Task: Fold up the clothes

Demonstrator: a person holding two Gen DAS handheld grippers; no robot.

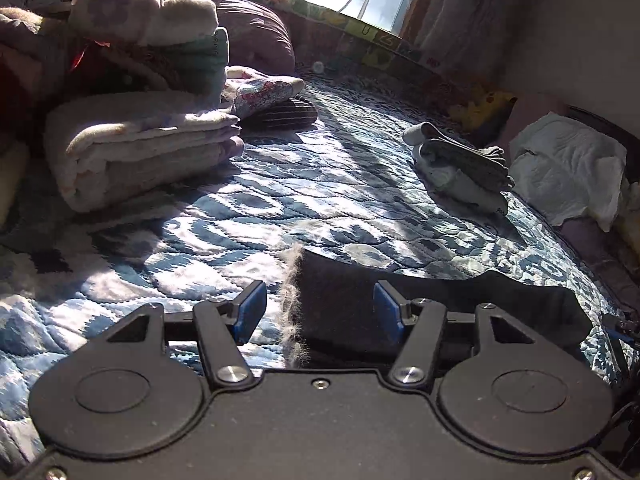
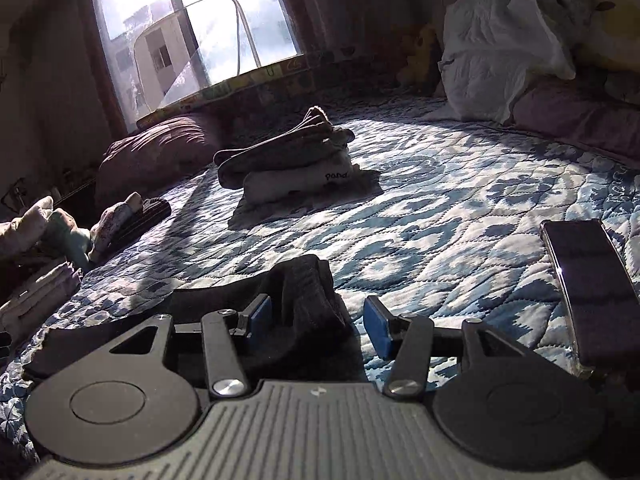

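Landmark: a dark, near-black knitted sock (image 1: 344, 304) lies flat on the blue-and-white patterned quilted bedspread (image 1: 248, 216) of the bed; every place below is given from this sock.
Sock position: it stretches sideways across the near part of the bedspread, one end under each gripper; the end in the left wrist view shows a fuzzy pale edge.
Left gripper (image 1: 320, 306): its blue-padded fingers (image 1: 253, 309) stand wide apart over one end of the sock, one pad above the fabric and the other over bare bedspread beside the sock; they hold nothing.
Right gripper (image 2: 318, 322): its fingers (image 2: 378, 330) are likewise spread wide, straddling the bunched opposite end of the sock (image 2: 308, 304) without closing on it.
Folded pile: a small stack of grey and white folded socks (image 1: 464, 168) sits on the bedspread well beyond the sock, toward the window.
Blankets: a heap of folded cream and pale fleece blankets (image 1: 136, 152) lies far from the sock, on the left gripper's side.
Phone: a dark rectangular smartphone (image 2: 592, 288) in a clear case rests on the bedspread near the sock, on the right gripper's outer side.
Pillow: a crumpled white pillow (image 2: 500, 40) stands well apart from the sock, at the bed's far edge.
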